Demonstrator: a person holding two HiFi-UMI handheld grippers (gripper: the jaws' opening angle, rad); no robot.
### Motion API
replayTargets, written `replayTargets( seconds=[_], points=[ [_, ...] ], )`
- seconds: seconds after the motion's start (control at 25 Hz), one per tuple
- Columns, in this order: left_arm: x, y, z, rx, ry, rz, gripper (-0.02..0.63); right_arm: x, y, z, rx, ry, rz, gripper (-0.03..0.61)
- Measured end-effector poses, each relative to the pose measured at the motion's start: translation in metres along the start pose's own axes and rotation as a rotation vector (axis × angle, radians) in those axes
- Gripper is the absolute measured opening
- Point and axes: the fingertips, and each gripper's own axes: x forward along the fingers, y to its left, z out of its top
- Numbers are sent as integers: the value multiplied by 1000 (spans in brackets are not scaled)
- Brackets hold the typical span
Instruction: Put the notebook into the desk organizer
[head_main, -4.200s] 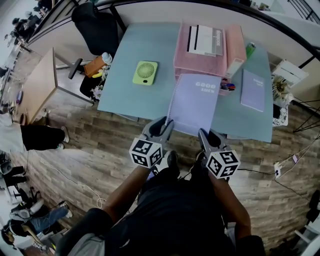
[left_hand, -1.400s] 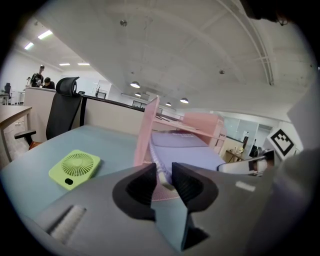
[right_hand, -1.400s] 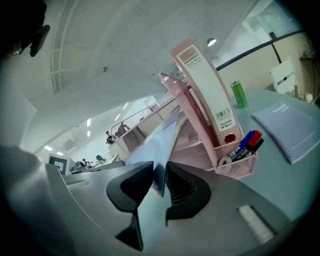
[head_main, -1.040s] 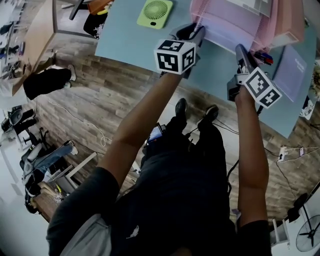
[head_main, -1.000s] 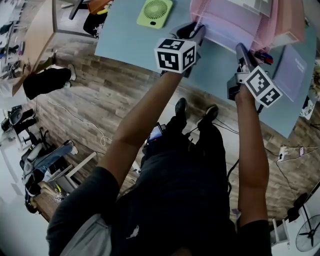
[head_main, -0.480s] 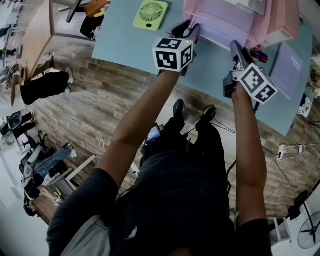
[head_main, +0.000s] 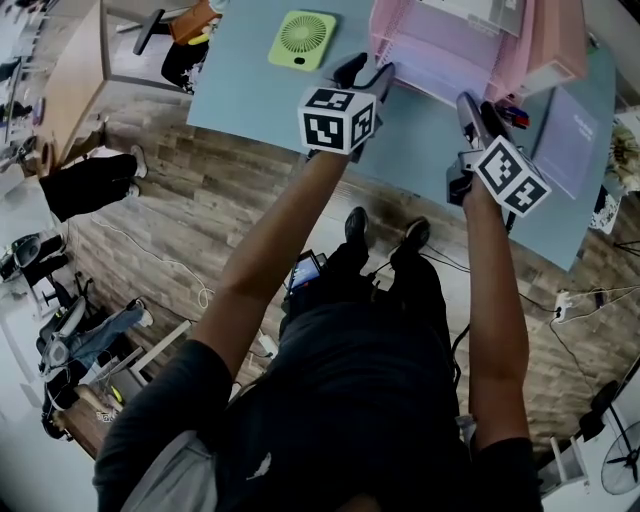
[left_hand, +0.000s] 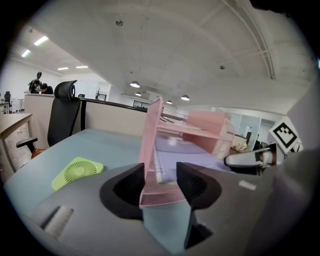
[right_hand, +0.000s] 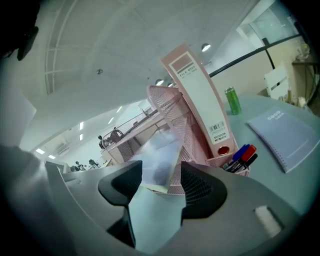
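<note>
The lavender spiral notebook (head_main: 445, 50) lies flat in the bottom tray of the pink mesh desk organizer (head_main: 385, 22) on the blue-grey table (head_main: 250, 90). My left gripper (head_main: 365, 72) is at the tray's front left corner. Its jaws have just been opening and stand open, with the notebook's spiral edge (left_hand: 159, 170) and the organizer's wall (left_hand: 151, 145) showing in the gap, untouched. My right gripper (head_main: 470, 105) is at the tray's front right. Its jaws have also just been opening and are wide open; the notebook's near corner (right_hand: 157, 152) lies ahead of them, free.
A green flat fan (head_main: 303, 38) lies left of the organizer. A second lavender notebook (head_main: 565, 140) lies to the right, with pens (head_main: 510, 113) in a holder between. A pink file box (right_hand: 200, 100) stands in the organizer, a green can (right_hand: 230, 100) behind it. The table's front edge is just behind my grippers.
Both grippers have opened and let go of the notebook, which stays in the bottom tray. Four seconds ago they held it in front of the organizer.
</note>
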Motion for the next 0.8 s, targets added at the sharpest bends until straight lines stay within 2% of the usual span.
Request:
replayTargets(
  seconds=[0.36,0.6,0.68,0.8],
  points=[
    [-45,0,24,75,-30,-42,213,-53,17,22,-88,-73,-20,221],
    [-88,-4,47,153,-63,-81,213,-99,61,55,-180,-171,41,203],
    [-105,-7,55,179,-80,-94,213,-114,82,62,-234,-191,70,176],
    [-128,-15,67,227,-105,-116,213,-132,114,68,-329,-196,126,175]
  ],
)
